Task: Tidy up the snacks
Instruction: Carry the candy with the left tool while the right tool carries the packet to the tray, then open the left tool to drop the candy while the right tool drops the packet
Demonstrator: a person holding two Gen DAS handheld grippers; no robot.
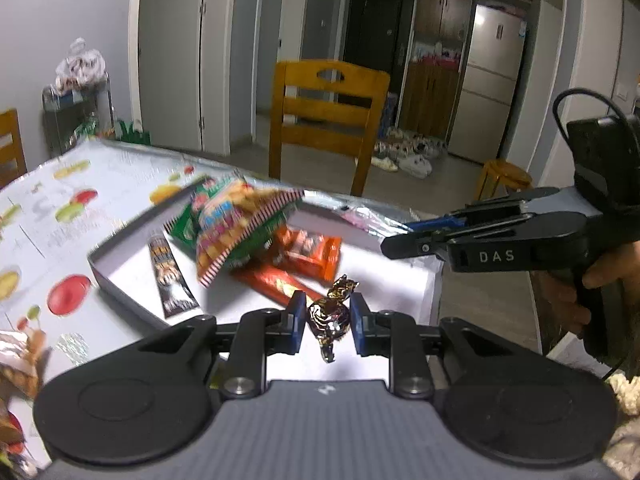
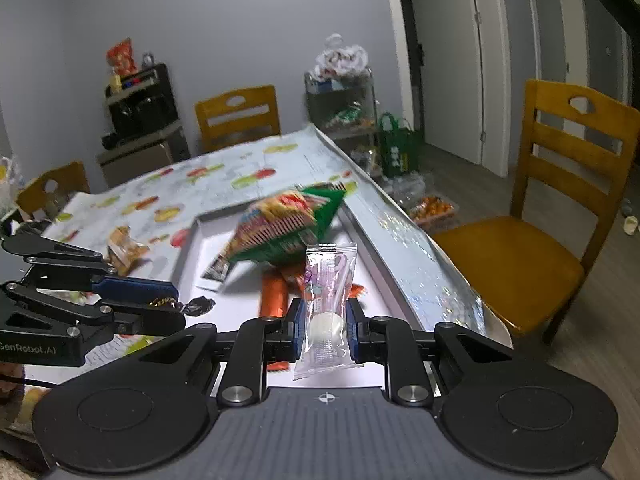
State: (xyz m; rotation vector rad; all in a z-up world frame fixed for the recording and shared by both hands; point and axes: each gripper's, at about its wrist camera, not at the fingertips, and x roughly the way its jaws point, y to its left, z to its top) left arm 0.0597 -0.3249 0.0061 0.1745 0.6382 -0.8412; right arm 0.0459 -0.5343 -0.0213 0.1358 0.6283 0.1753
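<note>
A shallow grey box [image 1: 120, 286] [image 2: 188, 248] with a white floor lies on the table. It holds a green snack bag [image 1: 236, 228] [image 2: 288, 224], orange packets [image 1: 310, 254] [image 2: 274, 296] and a dark stick packet [image 1: 170, 276]. My left gripper [image 1: 326, 322] [image 2: 176, 306] is shut on a dark foil-wrapped candy [image 1: 330, 316] [image 2: 198, 305] over the box's near edge. My right gripper [image 2: 326, 326] [image 1: 390, 246] is shut on a clear pink-printed packet [image 2: 326, 308] with a white sweet inside, also above the box.
The table wears a fruit-print cloth [image 1: 60, 208] [image 2: 208, 176]. A loose yellow snack packet [image 2: 124, 250] lies left of the box. Wooden chairs [image 1: 326, 120] [image 2: 560, 184] stand around the table, and a wire shelf [image 2: 344, 100] with bags sits beyond it.
</note>
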